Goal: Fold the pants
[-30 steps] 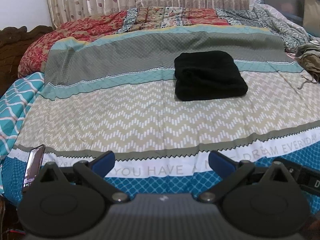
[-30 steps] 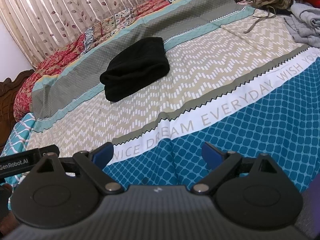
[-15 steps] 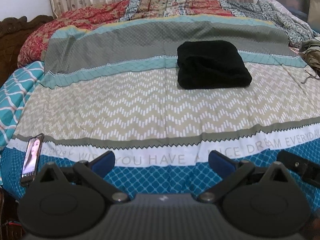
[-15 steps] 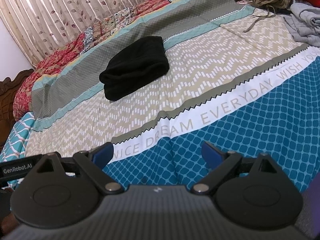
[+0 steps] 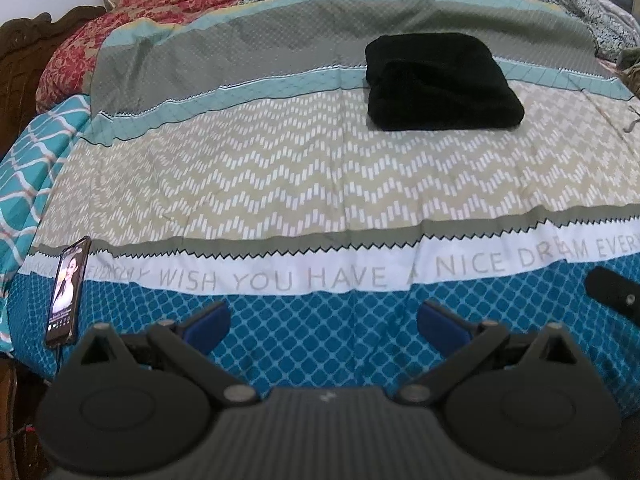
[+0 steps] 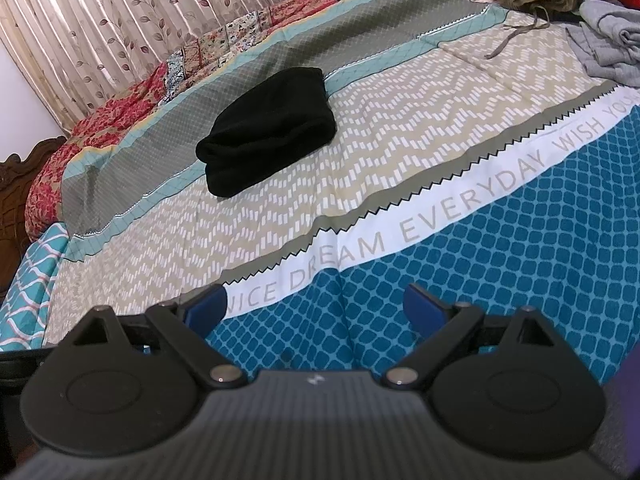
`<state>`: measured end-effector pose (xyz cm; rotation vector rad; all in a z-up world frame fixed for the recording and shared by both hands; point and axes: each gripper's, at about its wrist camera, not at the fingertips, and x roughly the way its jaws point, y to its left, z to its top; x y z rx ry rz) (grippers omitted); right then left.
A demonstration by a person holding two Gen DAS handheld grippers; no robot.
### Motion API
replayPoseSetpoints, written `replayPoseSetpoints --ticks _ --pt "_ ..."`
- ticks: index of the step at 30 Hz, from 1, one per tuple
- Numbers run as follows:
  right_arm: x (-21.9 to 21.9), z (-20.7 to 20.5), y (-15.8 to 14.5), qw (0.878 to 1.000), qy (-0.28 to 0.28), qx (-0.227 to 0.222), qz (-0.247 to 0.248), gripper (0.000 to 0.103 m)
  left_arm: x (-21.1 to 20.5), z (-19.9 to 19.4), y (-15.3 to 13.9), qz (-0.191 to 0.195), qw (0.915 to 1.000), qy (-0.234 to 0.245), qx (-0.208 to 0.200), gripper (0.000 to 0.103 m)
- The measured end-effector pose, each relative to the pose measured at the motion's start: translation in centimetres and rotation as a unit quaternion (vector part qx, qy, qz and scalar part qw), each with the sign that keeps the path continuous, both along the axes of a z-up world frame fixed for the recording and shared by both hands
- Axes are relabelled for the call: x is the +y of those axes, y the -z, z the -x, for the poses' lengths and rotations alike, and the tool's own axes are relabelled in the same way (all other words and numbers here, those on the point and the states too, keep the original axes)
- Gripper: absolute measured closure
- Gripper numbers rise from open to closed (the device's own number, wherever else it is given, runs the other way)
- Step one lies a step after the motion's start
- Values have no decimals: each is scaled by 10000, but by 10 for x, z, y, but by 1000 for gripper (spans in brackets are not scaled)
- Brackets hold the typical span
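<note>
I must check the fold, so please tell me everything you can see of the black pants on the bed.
The black pants lie folded into a thick, compact bundle of soft, dark fabric, with rounded layered edges on the near side. They rest flat on the bedspread, across its teal and grey stripes and the zigzag band. Nothing else touches them; both tools are far from them.

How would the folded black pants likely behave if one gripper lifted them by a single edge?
The black pants look like soft, thick fabric folded into rounded layers, so they would probably sag and unfold rather than hold shape. Pushed across the bedsheet, they would likely bunch, not slide cleanly.
</note>
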<state>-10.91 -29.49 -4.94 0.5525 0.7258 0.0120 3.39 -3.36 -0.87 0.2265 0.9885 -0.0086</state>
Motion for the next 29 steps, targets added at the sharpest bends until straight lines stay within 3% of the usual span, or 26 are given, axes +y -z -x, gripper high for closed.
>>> replayPoseSetpoints --ticks 20,29 --pt "-1 0 0 10000 -13 -36 30 7 -1 -2 6 -42 9999 25 156 0" --pt "0 0 -1 10000 -28 -45 61 7 -3 1 2 189 9995 246 64 0"
